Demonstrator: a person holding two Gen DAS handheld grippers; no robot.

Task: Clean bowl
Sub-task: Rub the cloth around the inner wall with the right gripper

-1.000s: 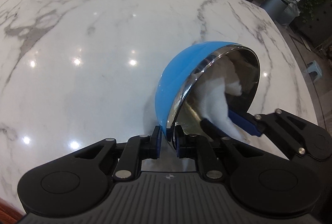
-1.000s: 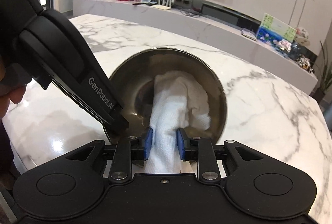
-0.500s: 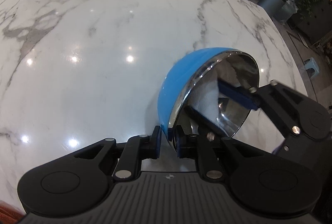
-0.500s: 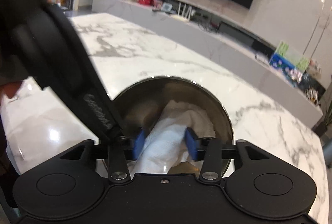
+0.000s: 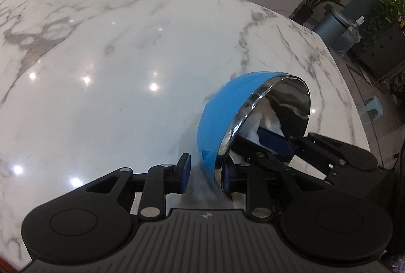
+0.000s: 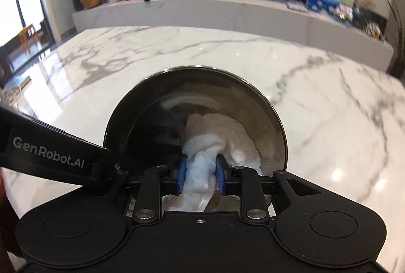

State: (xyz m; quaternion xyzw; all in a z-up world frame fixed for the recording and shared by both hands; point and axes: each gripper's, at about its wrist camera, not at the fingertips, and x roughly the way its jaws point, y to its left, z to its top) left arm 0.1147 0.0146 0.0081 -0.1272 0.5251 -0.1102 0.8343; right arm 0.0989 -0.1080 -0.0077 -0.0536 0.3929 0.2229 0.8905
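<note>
The fingers (image 5: 184, 173) of the left gripper (image 5: 205, 173) are spreading off the bowl (image 5: 217, 118) rim near the surface's (image 5: 126, 58) right edge, while the right gripper (image 6: 200, 174) is tightening on the cloth (image 6: 217, 139) inside, so steadying the tilted bowl should come first.

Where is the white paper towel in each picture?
Left wrist view: the white paper towel shows low right, inside the tilted blue bowl with the shiny steel inside.
Right wrist view: low centre, bunched between the right gripper's jaws.
Shared landmark: the white marble table.
</note>
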